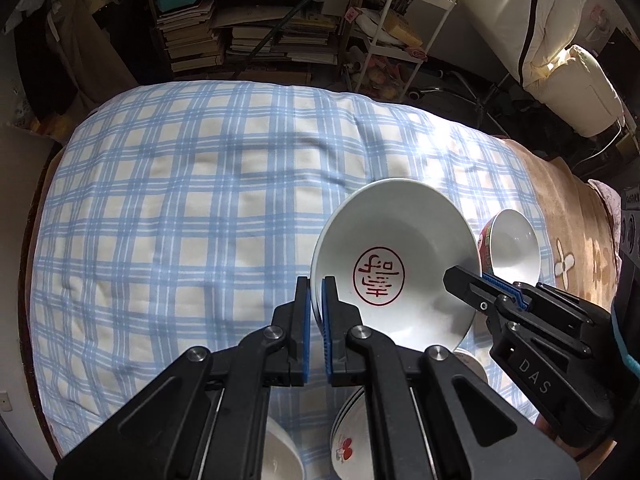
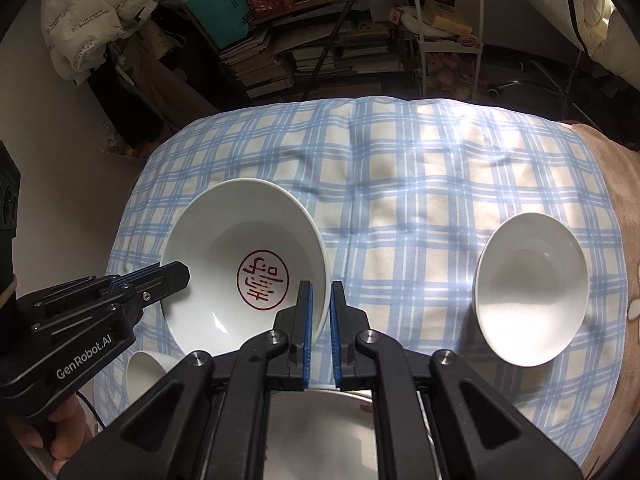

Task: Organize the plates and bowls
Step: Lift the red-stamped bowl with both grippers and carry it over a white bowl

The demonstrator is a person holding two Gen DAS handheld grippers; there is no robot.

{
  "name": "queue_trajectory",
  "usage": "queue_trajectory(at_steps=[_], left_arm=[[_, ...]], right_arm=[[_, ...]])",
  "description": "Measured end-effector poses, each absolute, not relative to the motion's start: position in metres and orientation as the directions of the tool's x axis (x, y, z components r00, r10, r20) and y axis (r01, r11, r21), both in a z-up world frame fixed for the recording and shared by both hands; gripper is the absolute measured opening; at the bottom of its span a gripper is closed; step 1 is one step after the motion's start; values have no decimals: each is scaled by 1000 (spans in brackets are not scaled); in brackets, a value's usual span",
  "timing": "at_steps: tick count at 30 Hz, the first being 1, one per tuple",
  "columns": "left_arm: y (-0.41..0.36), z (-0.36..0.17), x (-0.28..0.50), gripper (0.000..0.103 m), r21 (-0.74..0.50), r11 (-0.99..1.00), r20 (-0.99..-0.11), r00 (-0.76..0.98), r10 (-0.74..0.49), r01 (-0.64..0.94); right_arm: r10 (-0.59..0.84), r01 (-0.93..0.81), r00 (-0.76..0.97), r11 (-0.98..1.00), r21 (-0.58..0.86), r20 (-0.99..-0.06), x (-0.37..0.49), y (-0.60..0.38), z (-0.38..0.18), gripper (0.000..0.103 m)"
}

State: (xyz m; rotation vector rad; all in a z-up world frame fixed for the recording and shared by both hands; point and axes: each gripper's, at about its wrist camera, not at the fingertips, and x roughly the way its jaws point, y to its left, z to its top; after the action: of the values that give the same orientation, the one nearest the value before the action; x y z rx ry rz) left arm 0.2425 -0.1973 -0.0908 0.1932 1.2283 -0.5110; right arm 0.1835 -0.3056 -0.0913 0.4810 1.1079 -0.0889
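Both grippers pinch the same large white bowl, the one with a red round seal mark printed in its well, and it hangs tilted above the blue-and-cream checked cloth that covers the bed. The left gripper has its blue-padded fingers nearly pressed together on the bowl's left rim, one finger inside the wall and one outside. The right gripper clamps the opposite rim the same way, its fingers closed down onto the thin wall. In the left wrist view the right gripper reaches in from the right of the bowl; in the right wrist view the left gripper comes in from the left of it, with a person's hand on its grip. To the right of the bowl, a smaller white bowl rests on the cloth, its outer side showing red pattern in the left wrist view. Below the held bowl, partly hidden by the gripper bodies, lie a plate with a red cherry motif and a small white cup or bowl. Beyond the bowl, past the far edge of the bed, stands a cluttered bookshelf.
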Motion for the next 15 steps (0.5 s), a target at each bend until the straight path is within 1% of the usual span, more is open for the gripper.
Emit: queue_trajectory(at_steps=[5, 15], left_arm=[[-169, -80, 224, 6, -119, 880, -928, 264, -263, 460], [-112, -70, 186, 7, -109, 900, -922, 296, -250, 422]], right_arm=[[190, 265, 462, 903, 339, -867, 173, -283, -82, 9], [187, 202, 476, 928, 314, -859, 152, -230, -63, 9]])
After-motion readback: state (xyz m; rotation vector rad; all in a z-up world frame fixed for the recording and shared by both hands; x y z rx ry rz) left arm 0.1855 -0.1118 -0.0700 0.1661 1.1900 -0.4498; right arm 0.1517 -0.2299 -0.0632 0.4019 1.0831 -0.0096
